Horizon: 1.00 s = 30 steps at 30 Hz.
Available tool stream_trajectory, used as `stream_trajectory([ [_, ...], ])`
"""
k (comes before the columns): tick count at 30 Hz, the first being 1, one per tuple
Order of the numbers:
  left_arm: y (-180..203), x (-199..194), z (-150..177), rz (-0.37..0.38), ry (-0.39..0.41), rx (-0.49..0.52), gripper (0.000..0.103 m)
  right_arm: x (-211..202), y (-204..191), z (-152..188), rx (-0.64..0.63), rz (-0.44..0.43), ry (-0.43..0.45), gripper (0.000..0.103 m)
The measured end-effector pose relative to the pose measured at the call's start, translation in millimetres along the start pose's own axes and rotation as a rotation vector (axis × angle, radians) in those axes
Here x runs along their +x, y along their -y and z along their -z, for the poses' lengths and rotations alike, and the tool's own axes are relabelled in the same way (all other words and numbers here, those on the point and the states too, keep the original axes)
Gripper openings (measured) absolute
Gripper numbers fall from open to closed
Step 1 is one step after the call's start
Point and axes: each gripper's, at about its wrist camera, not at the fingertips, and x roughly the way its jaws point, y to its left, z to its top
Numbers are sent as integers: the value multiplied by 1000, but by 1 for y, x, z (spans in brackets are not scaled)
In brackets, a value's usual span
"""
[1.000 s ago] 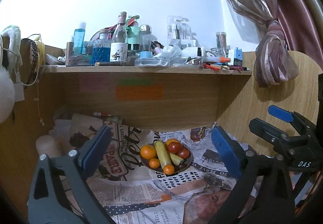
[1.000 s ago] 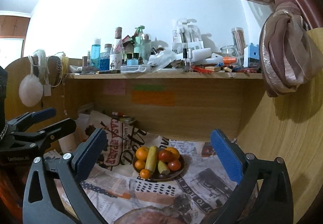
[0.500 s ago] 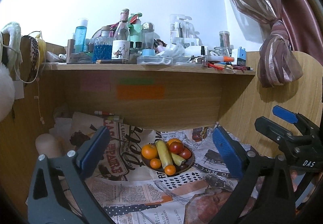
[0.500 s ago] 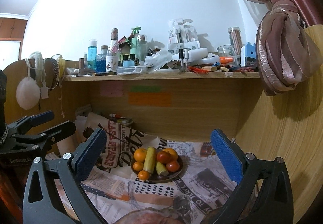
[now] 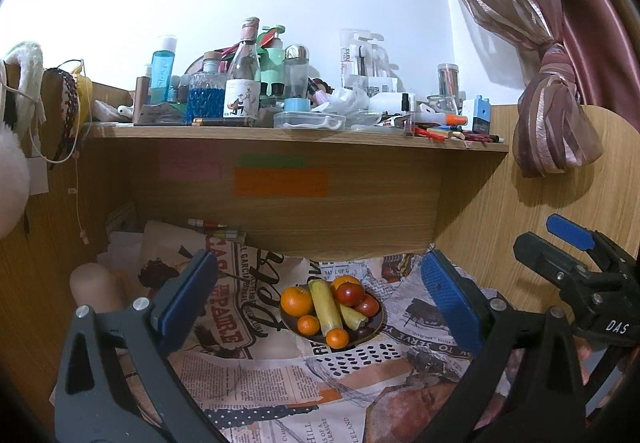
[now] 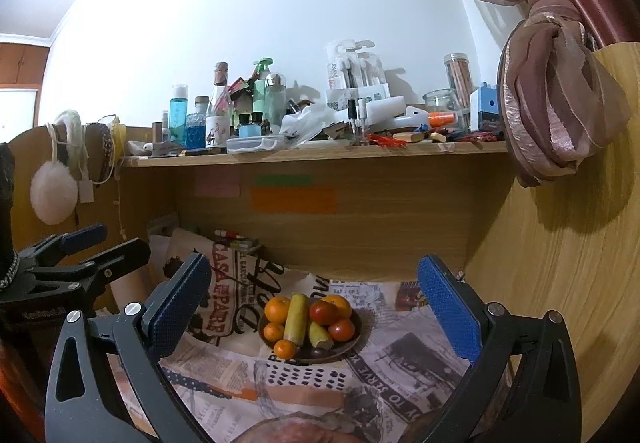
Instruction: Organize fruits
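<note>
A dark round plate (image 5: 370, 335) (image 6: 352, 341) sits on newspaper under the wooden shelf. On it lie oranges (image 5: 297, 300) (image 6: 277, 309), small tangerines (image 5: 337, 338), red tomatoes (image 5: 349, 293) (image 6: 323, 312) and two yellow-green corn-like pieces (image 5: 325, 306) (image 6: 296, 318). My left gripper (image 5: 320, 303) is open, its blue pads well short of the plate with nothing between them. My right gripper (image 6: 312, 315) is open too, held back from the plate. Each gripper shows in the other's view: the right (image 5: 576, 255) at the right edge, the left (image 6: 86, 247) at the left edge.
A cluttered shelf (image 5: 296, 133) of bottles, jars and pens overhangs the desk. Wooden side panels (image 6: 560, 263) close both sides. A beige cylinder (image 5: 94, 287) stands at the left. A tied curtain (image 5: 556, 123) hangs at the right. Printed newspaper (image 5: 280, 375) covers the desk.
Both views have tilted slightly up, so the shelf and plate sit a little lower in frame. Both grippers remain open and empty.
</note>
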Motion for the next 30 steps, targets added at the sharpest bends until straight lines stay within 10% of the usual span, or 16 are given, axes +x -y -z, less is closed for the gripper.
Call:
stream_trajectory([
  [30,19,-4,3,-18,-8,0,103,1,-10,-2,2,-10,18,103],
])
